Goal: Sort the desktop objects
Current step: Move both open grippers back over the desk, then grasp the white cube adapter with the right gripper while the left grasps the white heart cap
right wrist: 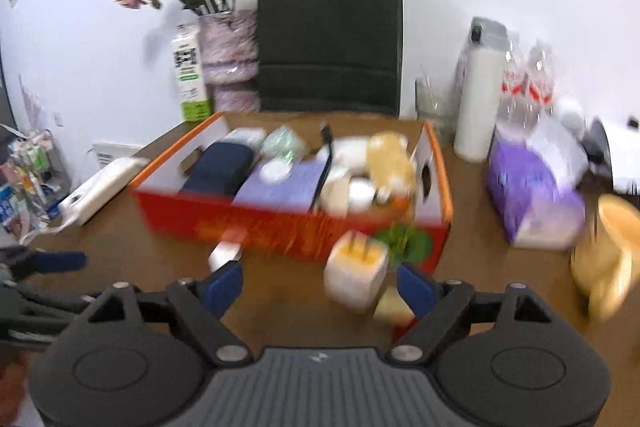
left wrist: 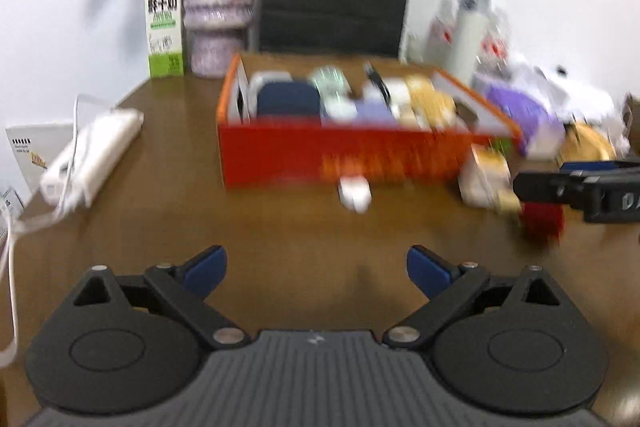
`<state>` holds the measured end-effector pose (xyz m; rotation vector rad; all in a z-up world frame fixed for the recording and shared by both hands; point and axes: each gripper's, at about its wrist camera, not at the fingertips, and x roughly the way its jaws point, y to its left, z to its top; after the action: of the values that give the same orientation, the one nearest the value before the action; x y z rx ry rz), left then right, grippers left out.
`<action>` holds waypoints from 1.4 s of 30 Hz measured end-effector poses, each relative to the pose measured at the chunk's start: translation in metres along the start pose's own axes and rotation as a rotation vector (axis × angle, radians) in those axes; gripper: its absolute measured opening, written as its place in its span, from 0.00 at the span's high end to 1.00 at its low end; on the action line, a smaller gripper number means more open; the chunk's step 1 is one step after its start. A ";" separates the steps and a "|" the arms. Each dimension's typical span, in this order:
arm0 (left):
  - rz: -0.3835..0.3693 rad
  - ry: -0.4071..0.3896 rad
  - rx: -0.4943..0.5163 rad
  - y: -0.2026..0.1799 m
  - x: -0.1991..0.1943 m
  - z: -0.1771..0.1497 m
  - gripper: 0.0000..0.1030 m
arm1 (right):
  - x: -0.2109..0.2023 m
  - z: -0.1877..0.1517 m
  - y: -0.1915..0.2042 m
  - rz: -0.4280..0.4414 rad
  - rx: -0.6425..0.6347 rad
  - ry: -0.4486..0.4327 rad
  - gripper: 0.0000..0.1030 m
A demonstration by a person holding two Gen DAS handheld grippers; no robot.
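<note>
An orange-red box (left wrist: pixel 344 155) (right wrist: pixel 296 223) stands mid-table, packed with several items: a dark blue case (left wrist: pixel 288 99), purple packs and white and yellow things. In front of it lie a small white item (left wrist: pixel 354 193) (right wrist: pixel 226 253), a yellow-and-white carton (left wrist: pixel 486 183) (right wrist: pixel 356 275) and a red thing (left wrist: pixel 542 221). My left gripper (left wrist: pixel 316 273) hangs open over bare wood with nothing between its fingers. My right gripper (right wrist: pixel 320 289) is open too; the carton lies just past its fingers, untouched. Each gripper shows at the edge of the other's view (left wrist: pixel 560 179) (right wrist: pixel 52 263).
At the back stand a black paper bag (right wrist: pixel 328 35), a vase of dried flowers (right wrist: pixel 230 59) and a milk carton (left wrist: pixel 164 23). A white power strip (left wrist: pixel 96 155) lies left. On the right are a white bottle (right wrist: pixel 478 107), a purple tissue pack (right wrist: pixel 532 195) and a round yellow thing (right wrist: pixel 608 259).
</note>
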<state>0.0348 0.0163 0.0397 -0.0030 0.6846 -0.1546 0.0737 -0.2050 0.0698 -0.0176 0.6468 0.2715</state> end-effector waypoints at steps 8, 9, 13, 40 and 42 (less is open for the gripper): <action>0.053 0.014 0.060 -0.007 -0.029 -0.060 0.03 | -0.037 -0.090 0.017 -0.015 0.080 0.012 0.19; 0.046 0.006 0.067 -0.007 -0.032 -0.062 0.02 | -0.042 -0.098 0.020 0.002 0.081 0.014 0.19; 0.037 -0.023 0.093 -0.012 -0.035 -0.067 0.01 | -0.056 -0.118 0.034 0.024 0.047 -0.008 0.18; -0.066 0.004 0.070 -0.026 0.099 0.054 0.30 | 0.043 -0.022 -0.010 -0.106 0.062 -0.062 0.43; -0.059 0.028 0.074 -0.027 0.110 0.054 0.49 | 0.065 -0.014 -0.017 -0.119 0.087 -0.041 0.45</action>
<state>0.1494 -0.0292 0.0135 0.0501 0.7064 -0.2368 0.1189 -0.2069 0.0184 0.0326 0.6137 0.1282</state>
